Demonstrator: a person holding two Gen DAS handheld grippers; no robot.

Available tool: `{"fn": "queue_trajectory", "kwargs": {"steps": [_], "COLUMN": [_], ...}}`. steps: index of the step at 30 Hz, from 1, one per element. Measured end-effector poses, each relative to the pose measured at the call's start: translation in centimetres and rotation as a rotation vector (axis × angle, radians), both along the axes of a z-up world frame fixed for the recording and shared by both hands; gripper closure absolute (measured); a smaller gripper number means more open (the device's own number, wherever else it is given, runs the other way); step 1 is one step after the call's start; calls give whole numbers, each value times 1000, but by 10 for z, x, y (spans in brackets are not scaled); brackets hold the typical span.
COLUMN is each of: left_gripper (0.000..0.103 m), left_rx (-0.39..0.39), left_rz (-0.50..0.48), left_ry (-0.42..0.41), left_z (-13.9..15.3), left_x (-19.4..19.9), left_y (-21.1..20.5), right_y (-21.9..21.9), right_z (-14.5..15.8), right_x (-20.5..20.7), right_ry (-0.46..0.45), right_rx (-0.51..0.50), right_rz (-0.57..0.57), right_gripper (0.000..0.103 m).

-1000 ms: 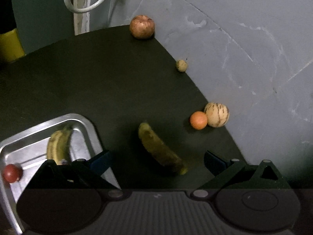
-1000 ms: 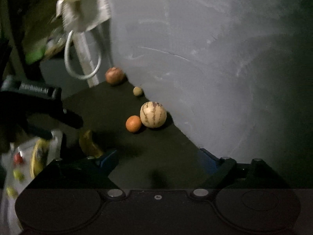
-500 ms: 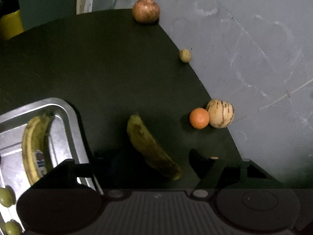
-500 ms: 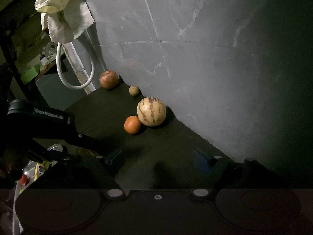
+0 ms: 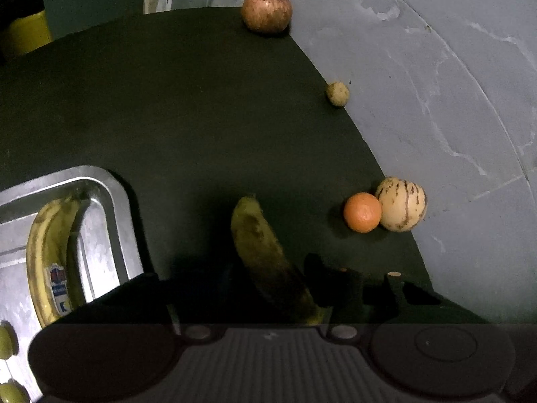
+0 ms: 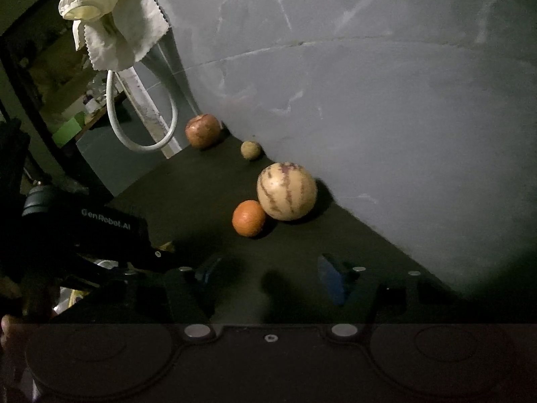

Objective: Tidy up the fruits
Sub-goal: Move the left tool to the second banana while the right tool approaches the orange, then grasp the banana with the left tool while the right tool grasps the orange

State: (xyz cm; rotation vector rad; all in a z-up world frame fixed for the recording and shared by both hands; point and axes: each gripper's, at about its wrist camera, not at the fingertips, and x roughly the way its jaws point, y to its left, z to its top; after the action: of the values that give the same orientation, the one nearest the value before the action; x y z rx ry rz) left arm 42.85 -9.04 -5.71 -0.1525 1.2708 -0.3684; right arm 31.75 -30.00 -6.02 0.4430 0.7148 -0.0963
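Observation:
A dark, spotted banana (image 5: 265, 255) lies on the dark tabletop between the fingers of my open left gripper (image 5: 265, 285), which sits low around its near end. A metal tray (image 5: 110, 198) at the left holds a yellow banana (image 5: 50, 255) and green fruits (image 5: 6, 339). An orange (image 5: 361, 212) touches a striped melon (image 5: 401, 204) by the wall; an apple (image 5: 266, 10) and a small tan fruit (image 5: 338, 93) lie farther back. My right gripper (image 6: 268, 278) is open and empty, short of the orange (image 6: 249, 218) and melon (image 6: 287, 190).
A grey wall (image 6: 369, 84) runs along the table's right edge. A white hose loop (image 6: 141, 124) and a pale cloth (image 6: 110, 23) hang at the back. The left gripper's black body (image 6: 84, 235) fills the lower left of the right wrist view.
My left gripper has moved forward and down over the loose banana, which now lies between its fingers. My right gripper has edged nearer the orange and melon.

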Motion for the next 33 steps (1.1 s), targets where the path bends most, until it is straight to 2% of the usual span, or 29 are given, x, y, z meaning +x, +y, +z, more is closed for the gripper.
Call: {"fn": "queue_trajectory", "kwargs": {"steps": [8,19,24,26,33], "left_gripper": [62,67,68,68,71], "left_rx": [7,11,22,25,35], "left_rz": [-13,4,8,9,-10], "left_ry": [-28,-49,-62,-67,-77], "left_z": [0,-1,1,1,4], "left_x": [8,22,25,26,23], "left_y": [4,14,16,16,14], "right_y": [5,3,3,3,1], "right_z": [-8,-15,-17,-18,-18], "right_x": [27,54,62,64,56], "right_ry": [4,-4,-5,-2,-7], "right_rx": [50,98,94,87,105], "right_rz": [15,-14,-36,-47,-33], "right_gripper": [49,54,63,72,73]}}
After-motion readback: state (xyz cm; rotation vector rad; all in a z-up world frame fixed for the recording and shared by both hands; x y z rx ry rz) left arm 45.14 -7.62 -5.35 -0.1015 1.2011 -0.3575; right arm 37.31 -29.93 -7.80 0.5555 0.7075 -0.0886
